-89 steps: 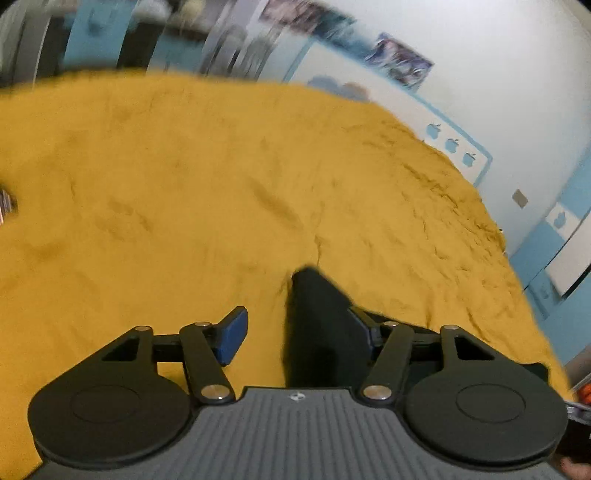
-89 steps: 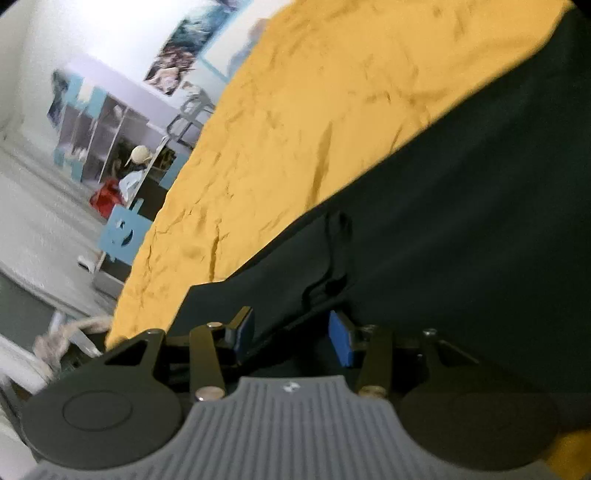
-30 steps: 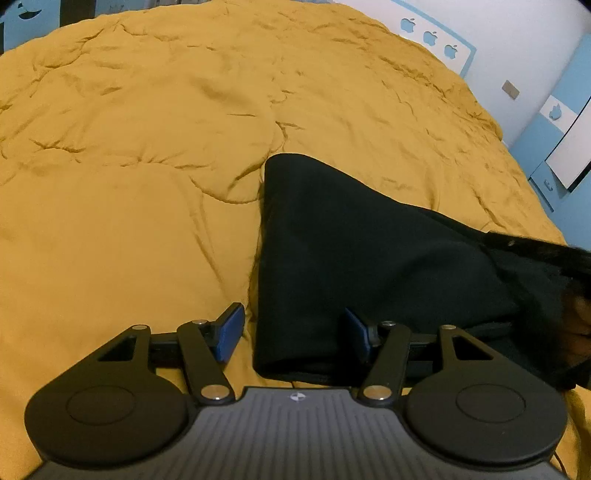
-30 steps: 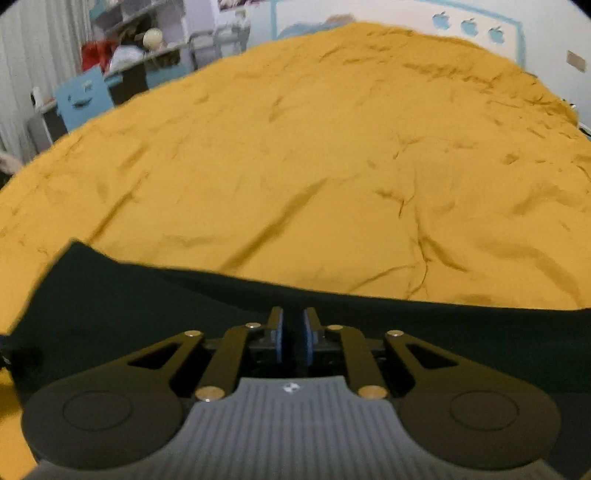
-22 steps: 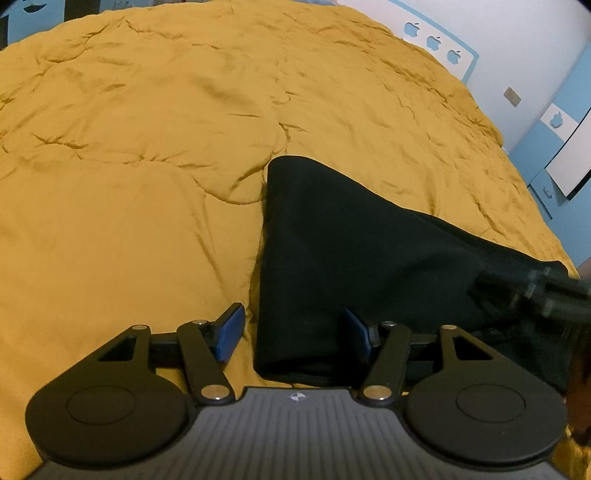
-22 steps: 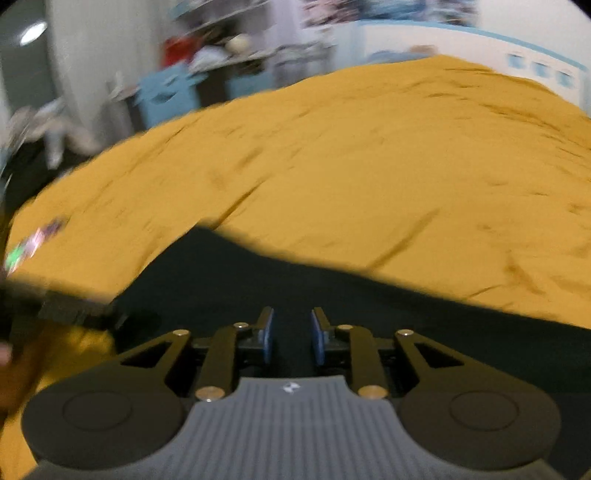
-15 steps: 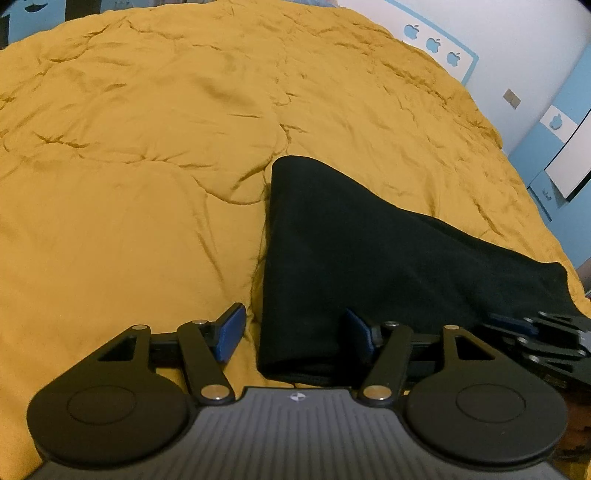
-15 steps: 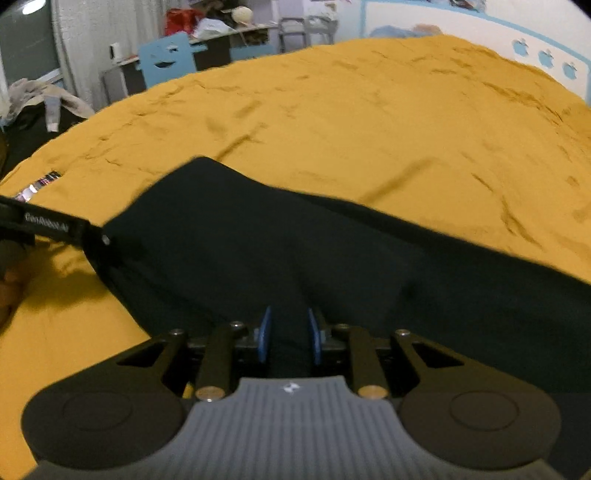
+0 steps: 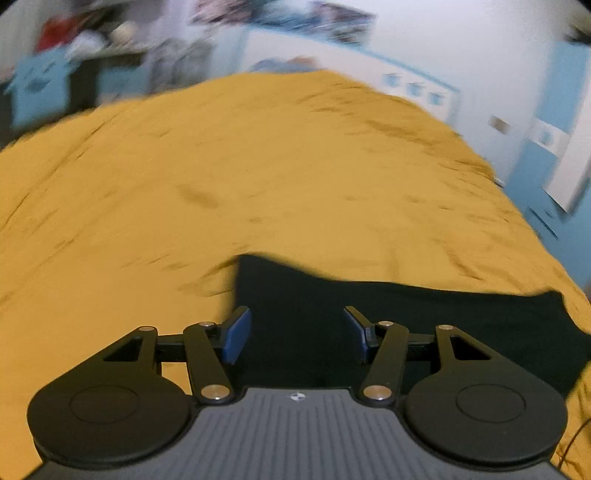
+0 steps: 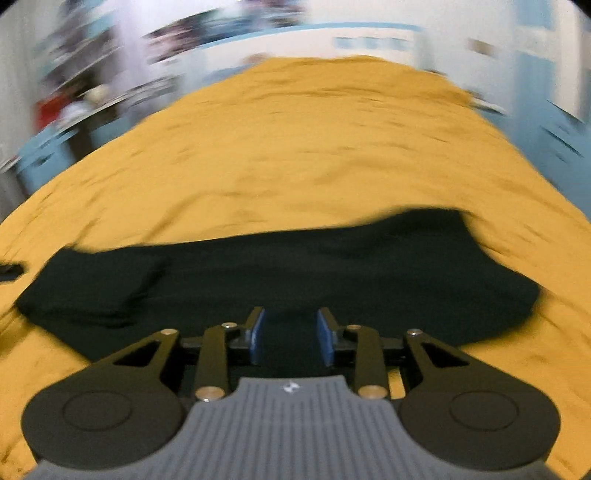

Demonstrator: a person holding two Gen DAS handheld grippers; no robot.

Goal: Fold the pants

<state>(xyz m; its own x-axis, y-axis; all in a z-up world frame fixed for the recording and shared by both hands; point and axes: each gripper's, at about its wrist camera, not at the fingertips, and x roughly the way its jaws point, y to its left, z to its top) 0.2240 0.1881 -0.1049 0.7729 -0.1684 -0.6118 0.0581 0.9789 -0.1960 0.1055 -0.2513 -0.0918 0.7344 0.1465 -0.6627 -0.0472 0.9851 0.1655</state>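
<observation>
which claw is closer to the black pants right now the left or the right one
About even. The left claw is open over the pants at their left end on the yellow bedspread; the right claw is open over their middle near edge. Neither grips the cloth.

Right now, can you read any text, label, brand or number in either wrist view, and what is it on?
No readable text.
Left gripper body: a small white emblem, no letters.
Right gripper body: the same emblem, no letters.
Wall posters: too blurred to read.
Black pants and yellow bedspread: no label or print visible.
</observation>
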